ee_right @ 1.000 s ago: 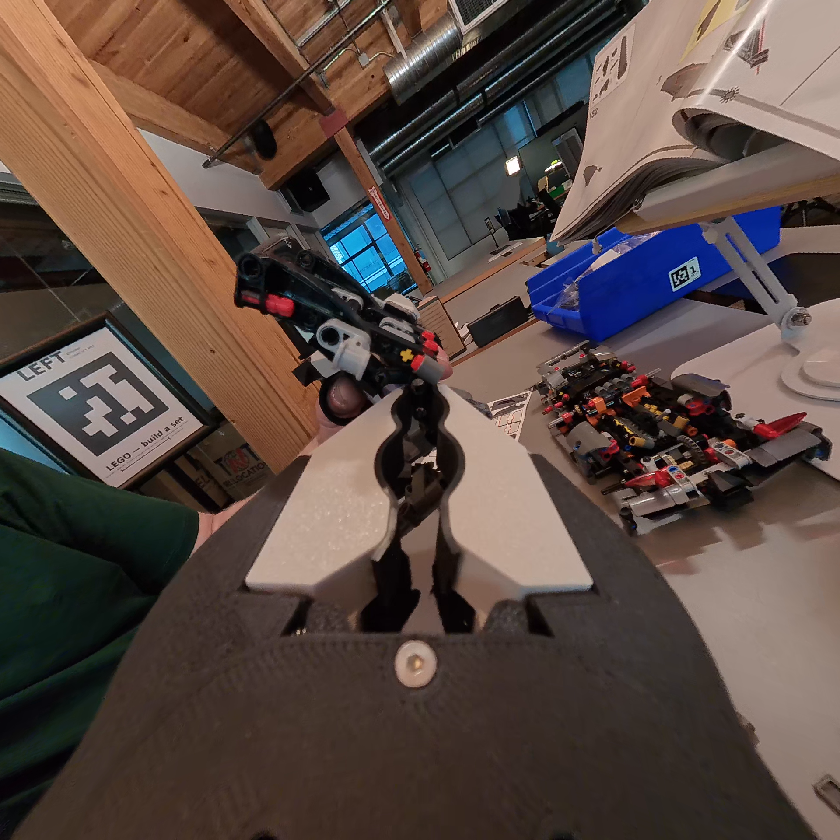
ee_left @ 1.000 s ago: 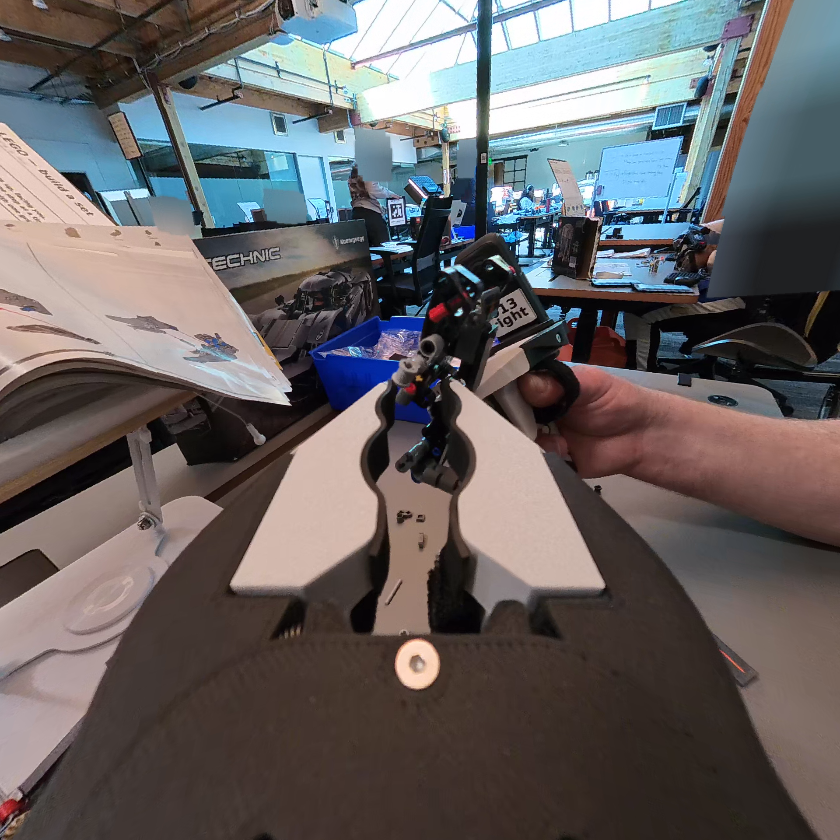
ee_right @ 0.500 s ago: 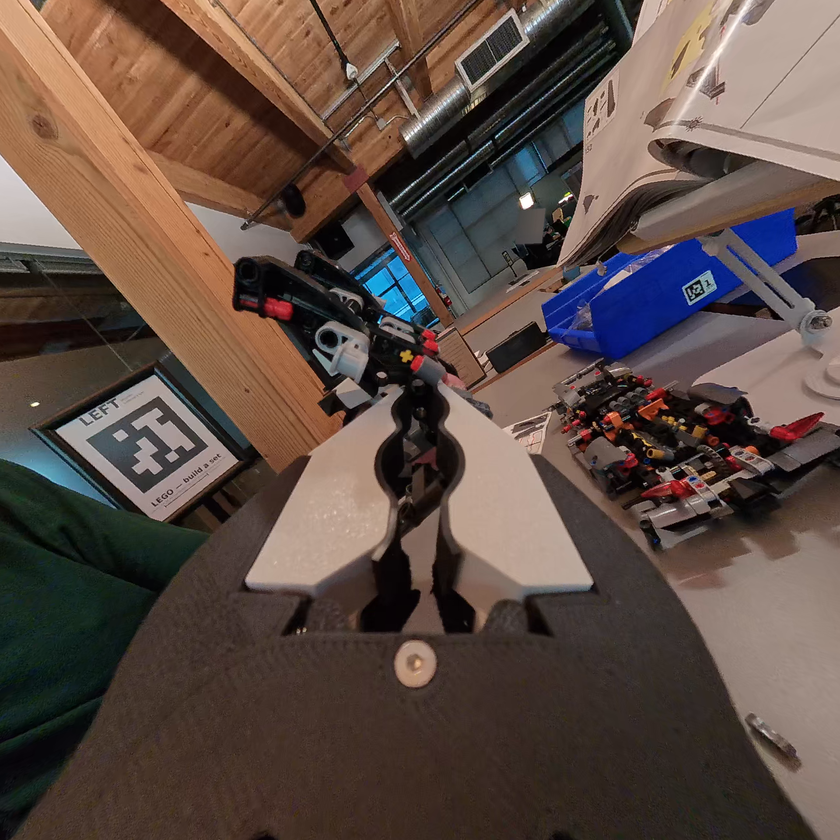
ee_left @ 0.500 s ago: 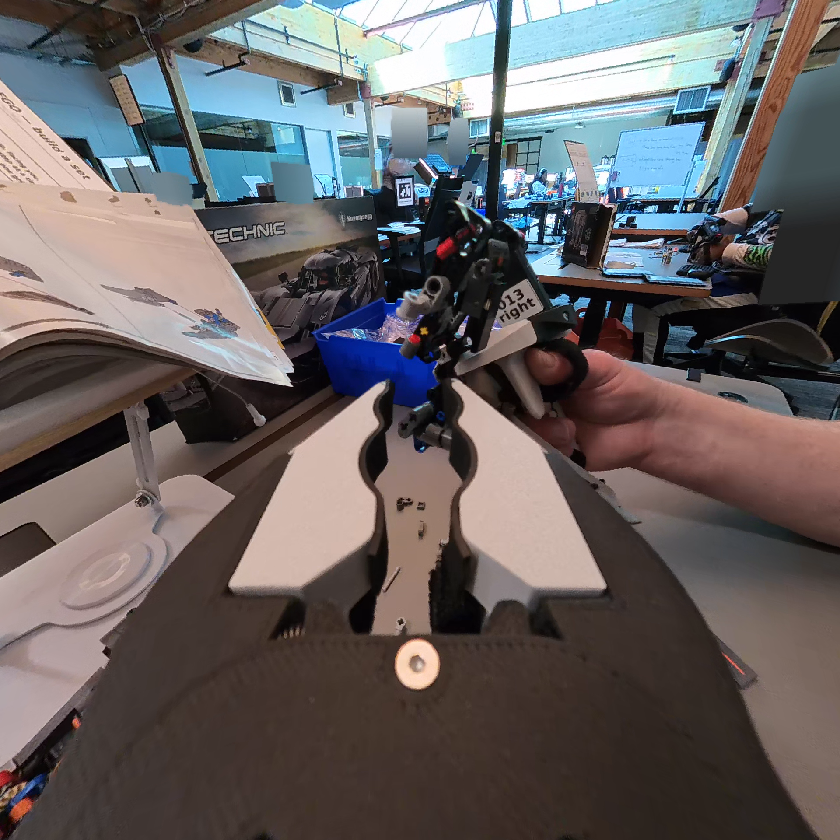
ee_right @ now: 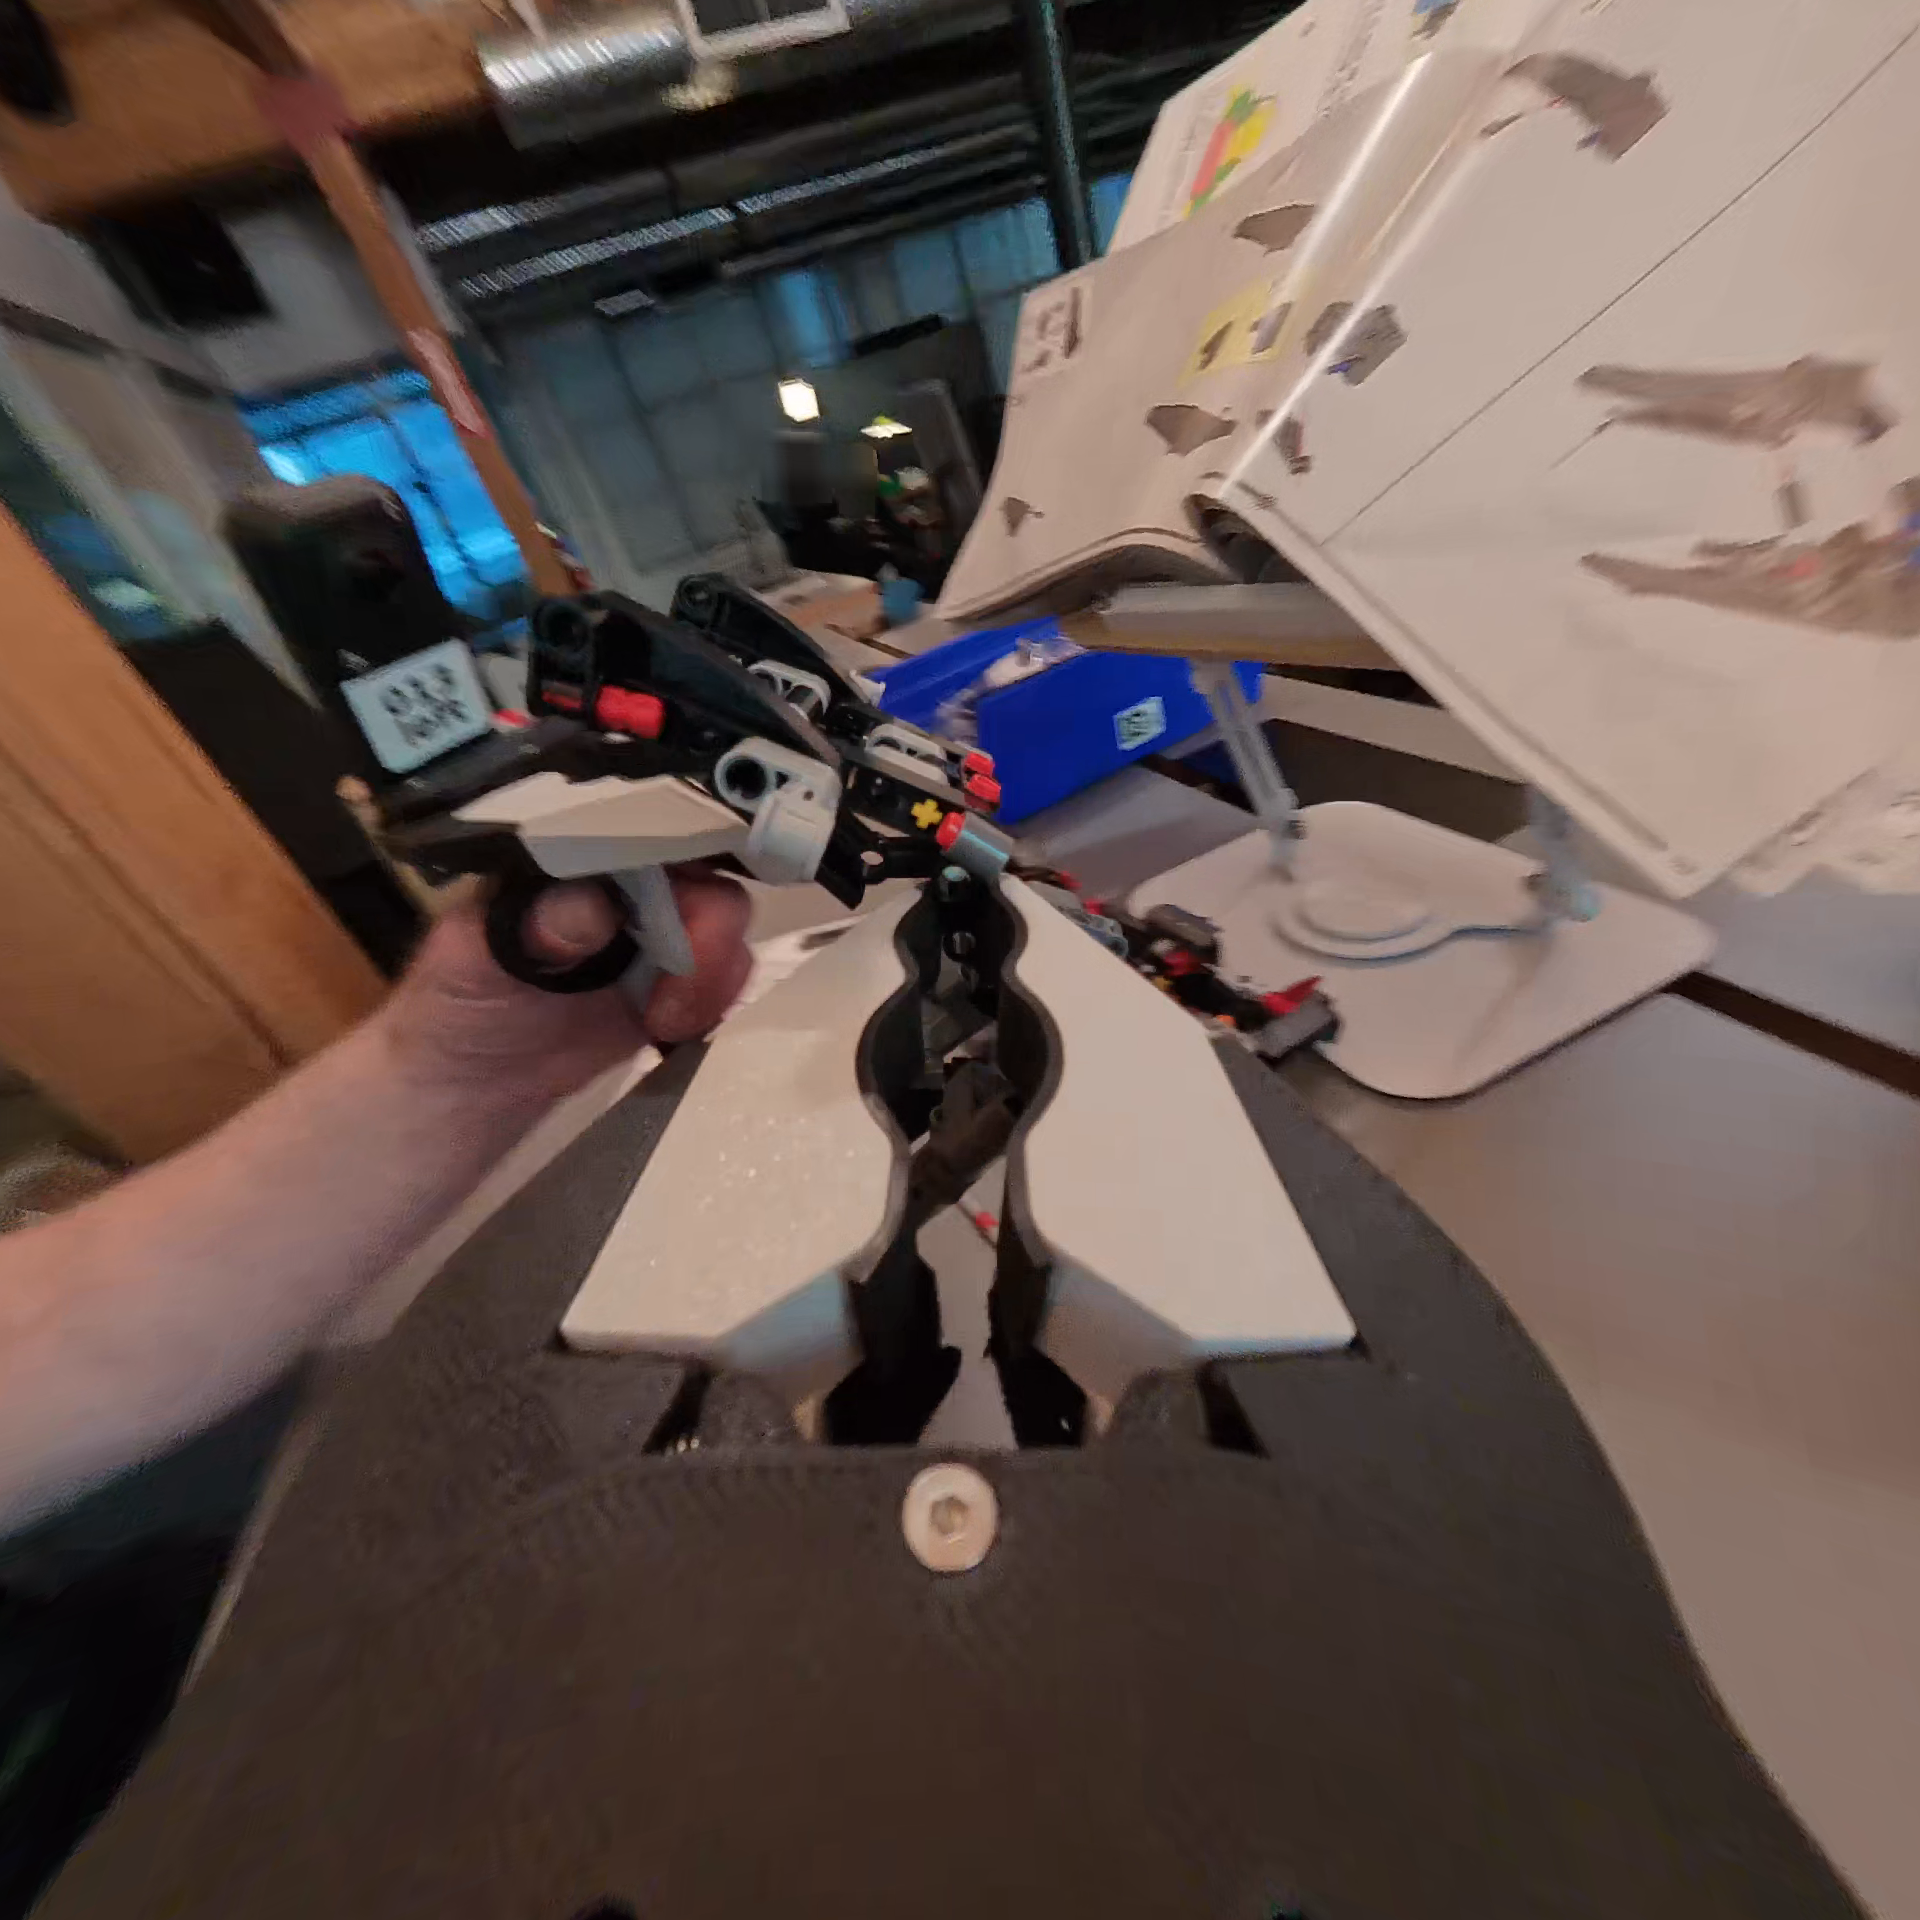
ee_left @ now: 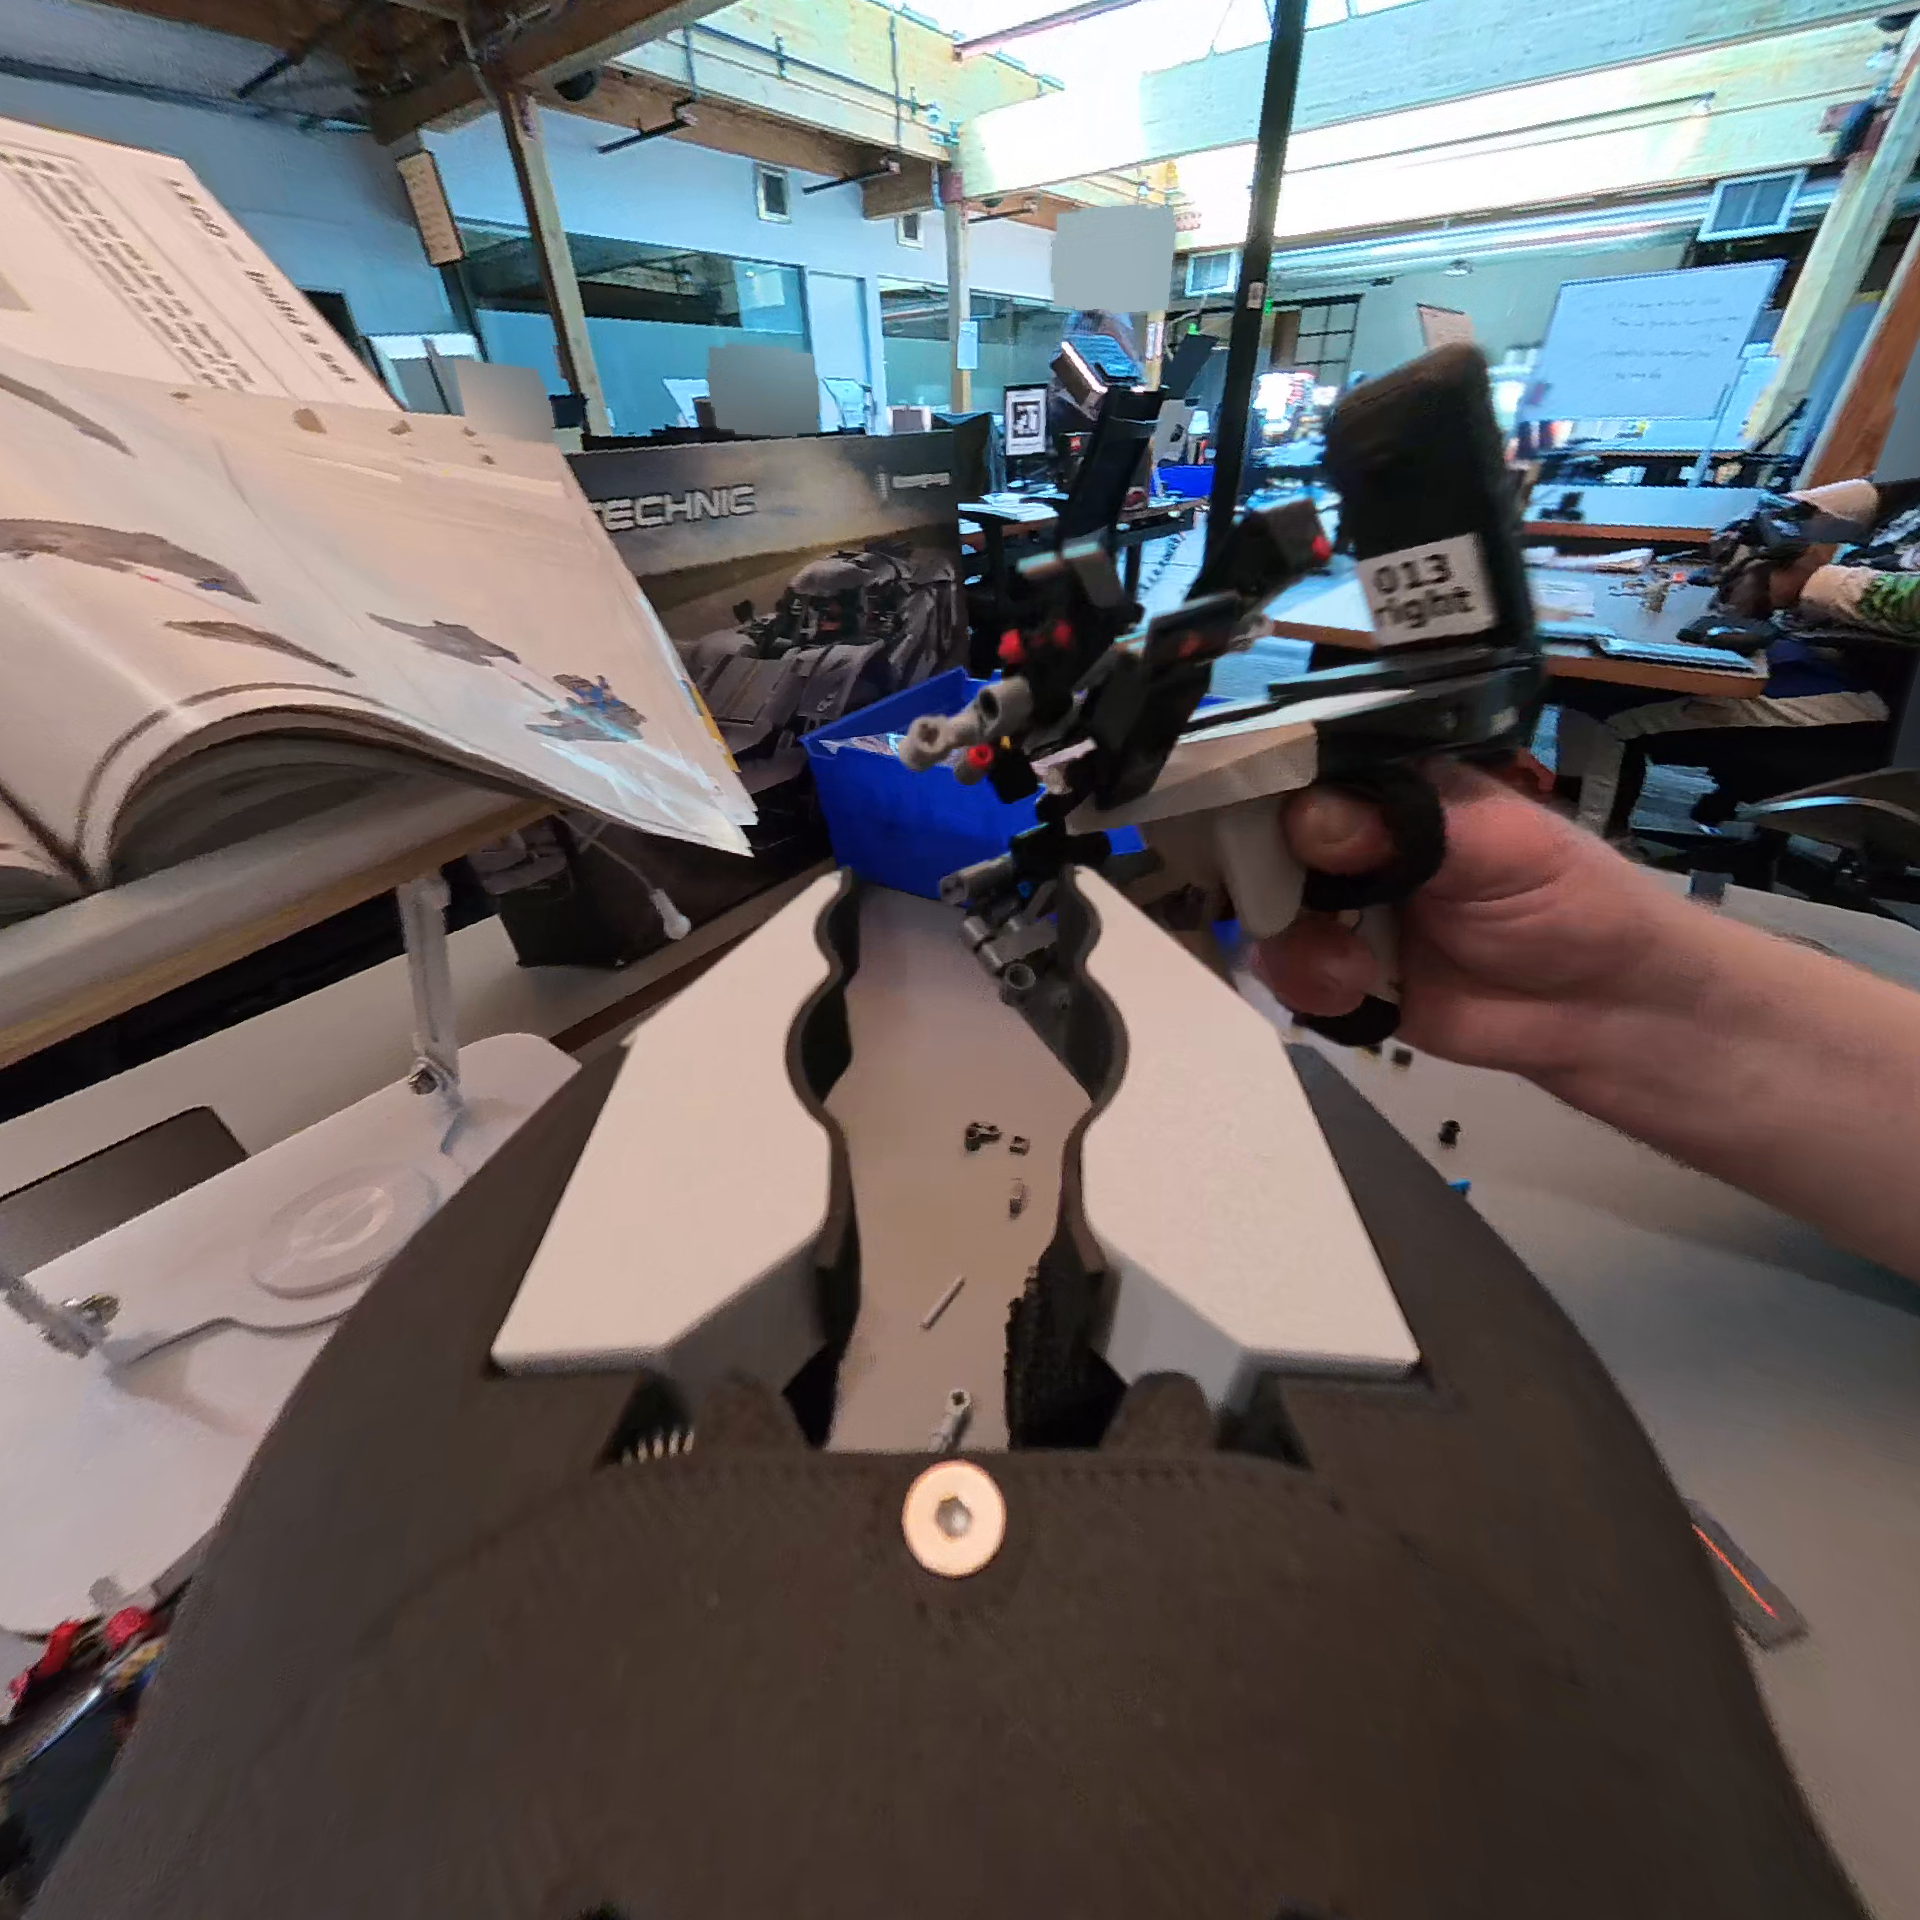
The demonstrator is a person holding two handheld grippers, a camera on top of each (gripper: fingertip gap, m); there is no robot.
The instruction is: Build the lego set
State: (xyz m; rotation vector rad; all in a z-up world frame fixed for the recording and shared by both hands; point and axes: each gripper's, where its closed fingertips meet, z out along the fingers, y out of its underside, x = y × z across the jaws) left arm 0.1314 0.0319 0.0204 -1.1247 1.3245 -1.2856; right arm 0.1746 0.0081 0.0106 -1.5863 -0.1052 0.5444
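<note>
From the left wrist view, the left gripper (ee_left: 961,904) stands released, its fingers apart; the black subassembly (ee_left: 1060,727) hangs just beyond their tips, toward the right-hand finger. I cannot tell whether it touches that finger. It is held by the right gripper (ee_left: 1081,821), which comes in from the right of the subassembly. Behind the subassembly sit a blue bin (ee_left: 894,800) and a printed box (ee_left: 779,582); an instruction booklet (ee_left: 312,644) lies left. Writing stays unquoted.

From the right wrist view, the right gripper (ee_right: 961,894) is clenched on the subassembly (ee_right: 748,748), whose long axis slants up-left. The left gripper's white fingers (ee_right: 623,821) reach the subassembly's left end. A partly built model (ee_right: 1226,977) lies right of the subassembly, on the table (ee_right: 1610,1247).
</note>
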